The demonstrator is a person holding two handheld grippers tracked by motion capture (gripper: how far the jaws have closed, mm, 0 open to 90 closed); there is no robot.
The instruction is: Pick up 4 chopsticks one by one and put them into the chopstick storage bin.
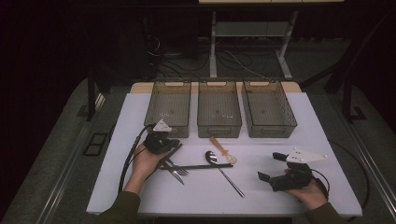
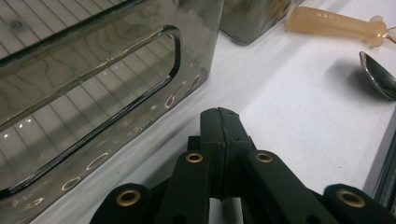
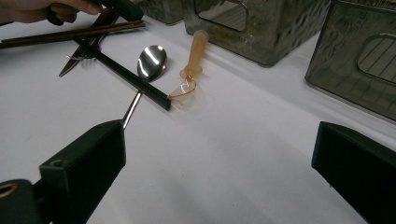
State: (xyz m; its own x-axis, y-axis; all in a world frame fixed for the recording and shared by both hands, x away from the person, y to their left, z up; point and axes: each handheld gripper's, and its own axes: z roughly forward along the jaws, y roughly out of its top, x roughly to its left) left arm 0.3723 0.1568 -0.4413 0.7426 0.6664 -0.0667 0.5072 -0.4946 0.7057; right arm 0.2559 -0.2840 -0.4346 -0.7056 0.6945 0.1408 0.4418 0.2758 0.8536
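Together, the left gripper's (image 2: pixel 219 122) jaws press flat with nothing between them, just near of the left bin (image 1: pixel 170 108). Rightward, the right gripper (image 1: pixel 272 166) gapes empty. Between them lie the black chopstick (image 1: pixel 196 166), metal spoon (image 1: pixel 224 173) and orange spoon (image 1: pixel 222 149).

Black chopstick (image 1: pixel 196 166), fork (image 1: pixel 179 170), metal spoon (image 1: pixel 223 171) crossed flat, mid-table.

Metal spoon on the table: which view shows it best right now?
The right gripper view: the metal spoon shows its shiny bowl and part of its handle, crossed by a black chopstick. The high view shows the whole spoon, but small. The left gripper view catches just the bowl's edge.
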